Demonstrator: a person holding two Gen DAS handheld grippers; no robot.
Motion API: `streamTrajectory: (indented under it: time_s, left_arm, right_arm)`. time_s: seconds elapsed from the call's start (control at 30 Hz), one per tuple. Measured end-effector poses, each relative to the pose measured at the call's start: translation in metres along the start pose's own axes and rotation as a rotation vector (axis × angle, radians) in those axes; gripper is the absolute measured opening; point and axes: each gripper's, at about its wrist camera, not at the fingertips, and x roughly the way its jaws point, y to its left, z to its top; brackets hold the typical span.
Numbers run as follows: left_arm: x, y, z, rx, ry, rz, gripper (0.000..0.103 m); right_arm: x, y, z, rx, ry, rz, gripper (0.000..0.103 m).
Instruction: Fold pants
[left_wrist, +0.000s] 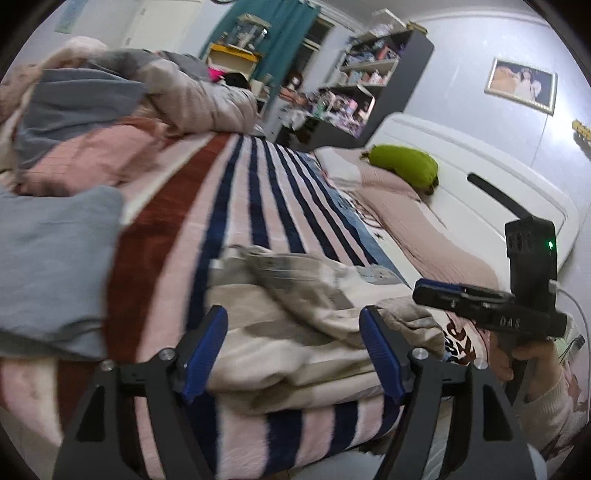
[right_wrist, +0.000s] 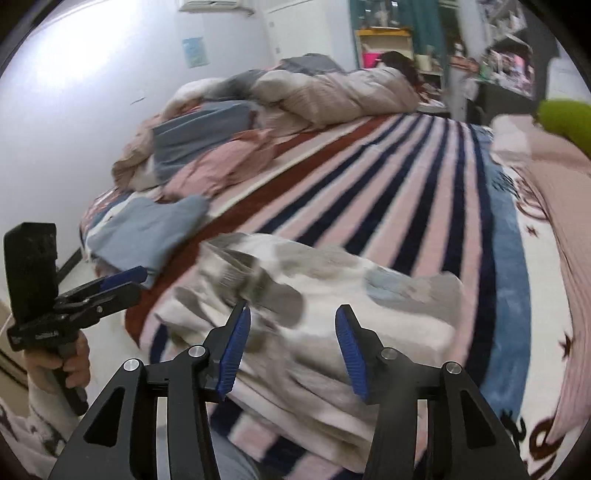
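Cream-and-grey patterned pants (right_wrist: 306, 306), bunched in a loose multi-layer heap on the striped blanket (right_wrist: 388, 192) near its front edge, folding seemingly partway, tidying left; left gripper (left_wrist: 293, 350) and right gripper (right_wrist: 291, 350), 2 claws wide apart, holding nothing.

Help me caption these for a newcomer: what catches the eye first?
The striped blanket fills the bed, with the cream-and-grey pants bunched at its near edge. Both grippers, left gripper and right gripper, hang open before them. A green pillow lies by the headboard.
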Motion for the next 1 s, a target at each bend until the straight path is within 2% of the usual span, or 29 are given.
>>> streamTrajectory:
  time_s: [0.1,0.27,0.33,0.37,0.4,0.47,0.5,0.57,0.73,0.83,0.9,1.0]
  left_arm:
    - [0.024,-0.015,0.007,0.023,0.024,0.039,0.070]
    - [0.064,-0.027,0.012,0.003,0.085,0.100,0.070]
    - [0.073,-0.029,0.012,0.004,0.078,0.175,0.070]
    - [0.075,-0.028,0.011,0.006,0.070,0.215,0.063]
    - [0.077,-0.027,0.010,0.007,0.067,0.237,0.047]
    - [0.077,-0.022,0.007,0.013,0.072,0.298,0.026]
    - [0.074,-0.020,0.006,0.009,0.070,0.297,0.021]
    - [0.065,-0.013,0.002,-0.016,0.064,0.268,0.019]
    - [0.033,-0.004,-0.017,-0.056,0.058,0.240,0.018]
    - [0.017,-0.002,-0.023,-0.061,0.055,0.252,0.019]
    - [0.007,0.000,-0.021,-0.061,0.050,0.255,0.035]
    - [-0.006,0.001,-0.011,-0.055,0.011,0.225,0.045]
  right_arm:
    - [-0.003,-0.020,-0.013,0.046,-0.001,0.006,0.044]
    - [-0.008,-0.047,-0.031,0.109,-0.017,0.031,0.044]
    - [-0.009,-0.050,-0.036,0.104,-0.022,0.039,0.044]
    - [-0.010,-0.051,-0.039,0.094,-0.023,0.046,0.044]
    - [-0.009,-0.050,-0.041,0.081,-0.021,0.052,0.044]
    - [-0.010,-0.050,-0.044,0.065,-0.022,0.050,0.044]
    - [-0.010,-0.049,-0.047,0.061,-0.024,0.049,0.044]
    - [-0.010,-0.050,-0.051,0.067,-0.025,0.061,0.044]
    - [-0.011,-0.060,-0.059,0.112,-0.026,0.097,0.044]
    - [-0.014,-0.061,-0.063,0.122,-0.025,0.096,0.044]
    - [-0.018,-0.060,-0.062,0.117,-0.030,0.085,0.044]
    - [-0.024,-0.054,-0.054,0.092,-0.054,0.076,0.044]
